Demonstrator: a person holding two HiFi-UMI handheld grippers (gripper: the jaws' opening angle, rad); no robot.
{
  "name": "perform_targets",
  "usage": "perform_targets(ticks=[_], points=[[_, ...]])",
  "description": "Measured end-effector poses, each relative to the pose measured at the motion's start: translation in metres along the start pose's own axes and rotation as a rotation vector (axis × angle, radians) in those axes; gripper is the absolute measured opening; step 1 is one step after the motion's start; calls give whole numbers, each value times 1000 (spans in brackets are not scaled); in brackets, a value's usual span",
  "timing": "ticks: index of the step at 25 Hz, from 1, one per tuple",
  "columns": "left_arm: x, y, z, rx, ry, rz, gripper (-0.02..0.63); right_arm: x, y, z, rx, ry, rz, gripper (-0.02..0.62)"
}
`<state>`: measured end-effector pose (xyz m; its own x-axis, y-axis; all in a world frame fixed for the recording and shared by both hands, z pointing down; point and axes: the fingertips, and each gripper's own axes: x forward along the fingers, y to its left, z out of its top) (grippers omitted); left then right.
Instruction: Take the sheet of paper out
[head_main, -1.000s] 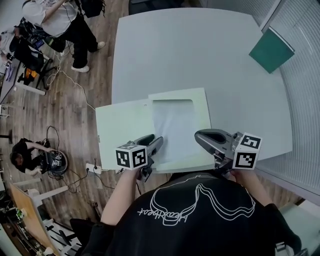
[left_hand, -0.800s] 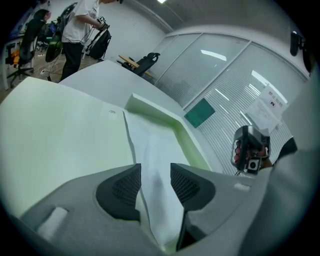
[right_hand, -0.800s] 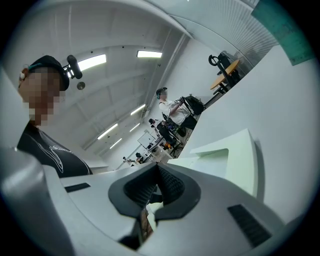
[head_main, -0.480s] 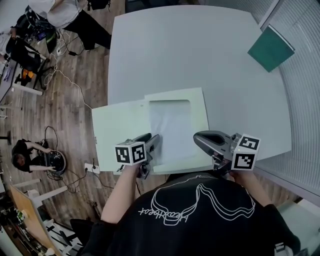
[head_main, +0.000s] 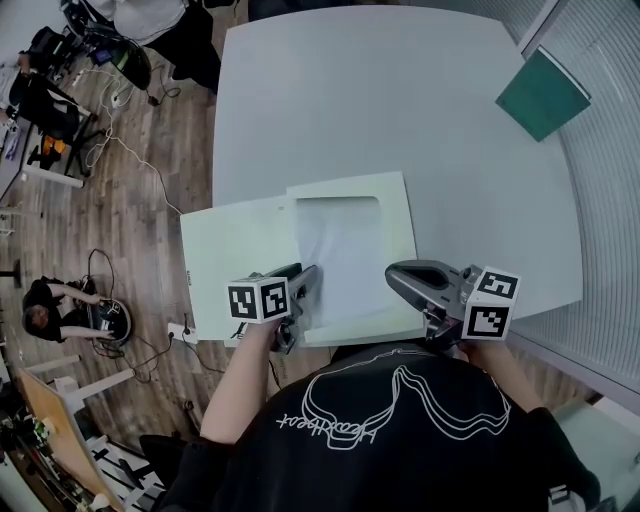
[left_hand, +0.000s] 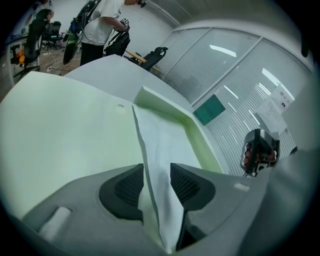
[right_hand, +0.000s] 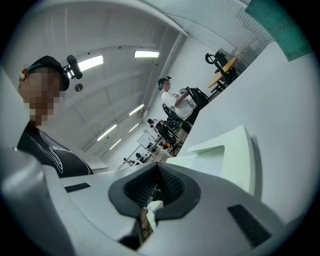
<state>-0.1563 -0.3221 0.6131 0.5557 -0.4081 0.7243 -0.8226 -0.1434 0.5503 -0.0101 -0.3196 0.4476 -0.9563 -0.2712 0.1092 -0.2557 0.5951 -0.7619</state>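
We are pinching paper (head_main: 345, 250) in our left gripper (head_main: 300, 285), folder (head_main: 240, 260) edge in right gripper (head_main: 405, 280); book (head_main: 541, 97) lying far ahead, table (head_main: 400, 100) open.

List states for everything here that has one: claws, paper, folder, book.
Left claw: shut on the near edge of the sheet of paper.
Right claw: shut, apparently on the near right corner of the folder.
Sheet of paper: far end inside the folder's pocket, near edge lifted.
Folder: open flat, left flap overhanging the table.
Green book: closed, at the table's far right edge.
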Motion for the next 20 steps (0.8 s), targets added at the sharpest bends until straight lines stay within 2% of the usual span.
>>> perform_targets(ticks=[5,8,14,20], points=[[-1,-8,2,-24,7,-43,170,2,3,-3,5,10,3,9],[1,-10,0,-30,16,-42,167,3,5,-5,10,12,4,9],[2,-2,-1,-76,-2,-6,78,4,5,-11,14,18,-4,9],[-3,1,0,-44,0,28,21,6,11,-12,13,19,-14,9]])
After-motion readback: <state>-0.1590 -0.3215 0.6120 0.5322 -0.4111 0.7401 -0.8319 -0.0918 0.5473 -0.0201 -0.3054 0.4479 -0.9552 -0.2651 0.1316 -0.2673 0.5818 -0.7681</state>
